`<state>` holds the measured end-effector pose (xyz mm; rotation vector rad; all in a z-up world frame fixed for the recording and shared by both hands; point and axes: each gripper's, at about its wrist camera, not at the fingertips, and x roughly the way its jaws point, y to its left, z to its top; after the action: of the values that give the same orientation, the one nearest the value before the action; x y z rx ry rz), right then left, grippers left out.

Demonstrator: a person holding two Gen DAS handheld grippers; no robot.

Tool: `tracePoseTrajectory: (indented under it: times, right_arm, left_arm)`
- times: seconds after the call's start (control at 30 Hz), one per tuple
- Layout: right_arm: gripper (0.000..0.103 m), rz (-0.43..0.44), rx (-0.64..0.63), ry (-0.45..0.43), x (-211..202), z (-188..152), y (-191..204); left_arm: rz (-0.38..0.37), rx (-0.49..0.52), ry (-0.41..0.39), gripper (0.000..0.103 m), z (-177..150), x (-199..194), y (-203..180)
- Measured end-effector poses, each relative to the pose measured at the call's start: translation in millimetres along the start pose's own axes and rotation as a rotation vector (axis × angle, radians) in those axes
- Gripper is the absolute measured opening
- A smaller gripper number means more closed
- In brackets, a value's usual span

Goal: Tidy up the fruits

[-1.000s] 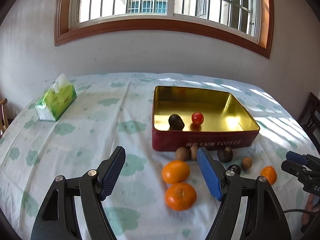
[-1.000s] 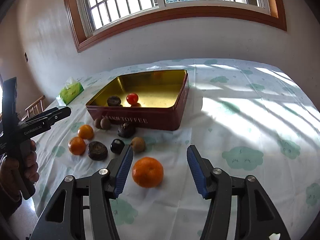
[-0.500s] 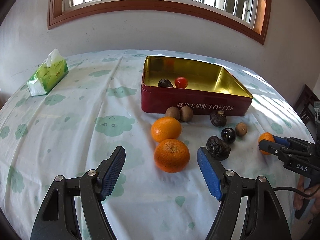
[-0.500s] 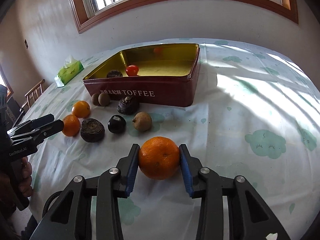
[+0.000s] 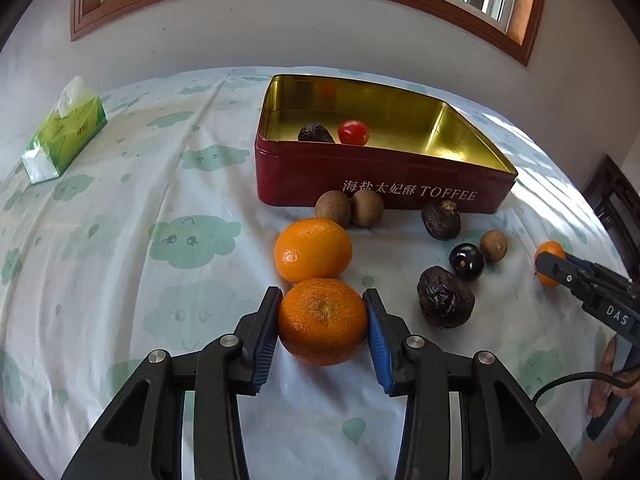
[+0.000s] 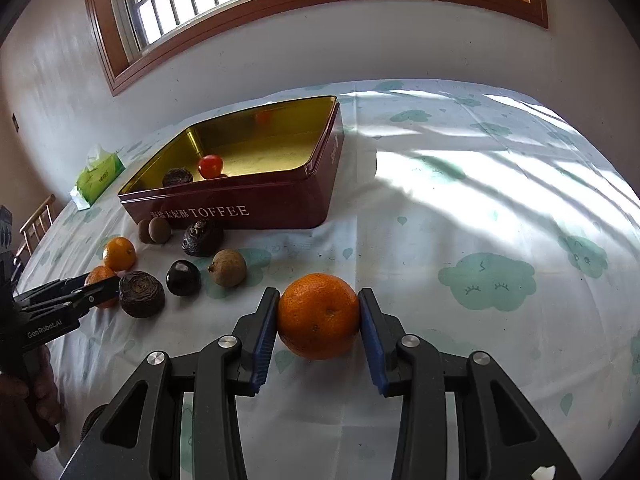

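Two hand-held grippers, left (image 5: 323,320) and right (image 6: 319,317), each clamped on an orange

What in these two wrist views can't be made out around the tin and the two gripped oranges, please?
- Left wrist view: the tin's near floor, hidden by its front wall.
- Left wrist view: most of the small orange, covered by the right gripper.
- Both views: whether either gripped orange is lifted; its underside is hidden.
- Both views: the Chinese lettering, too small.

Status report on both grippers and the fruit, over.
Left gripper just closed on an orange. Right gripper shut on another orange. Tin ahead; loose fruit lies before it.
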<state>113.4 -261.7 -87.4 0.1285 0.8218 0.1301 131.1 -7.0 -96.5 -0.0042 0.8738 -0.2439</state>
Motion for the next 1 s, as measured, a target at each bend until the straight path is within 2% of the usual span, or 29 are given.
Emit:
tracePoseTrajectory:
  times: [0.1, 0.23, 0.37, 1.0]
  right_arm:
    - [0.036, 0.007, 0.008, 0.002, 0.4, -0.1, -1.6]
    - [0.036, -0.002, 0.002, 0.005, 1.4, 0.0, -2.3]
    - [0.036, 0.002, 0.015, 0.031, 5.8, 0.9, -3.7]
    - [0.036, -0.004, 0.009, 0.033, 5.8, 0.6, -0.8]
  left_arm:
    - [0.047, 0.017, -0.016, 0.041, -2.9, -2.5, -7.4]
    - [0.074, -0.005, -0.058, 0.041, -3.5, -9.1, -7.9]
    - [0.102, -0.007, -0.060, 0.041, -5.3, -8.0, -9.0]
    - [0.127, -0.040, -0.061, 0.041, -5.9, -7.9, -6.0]
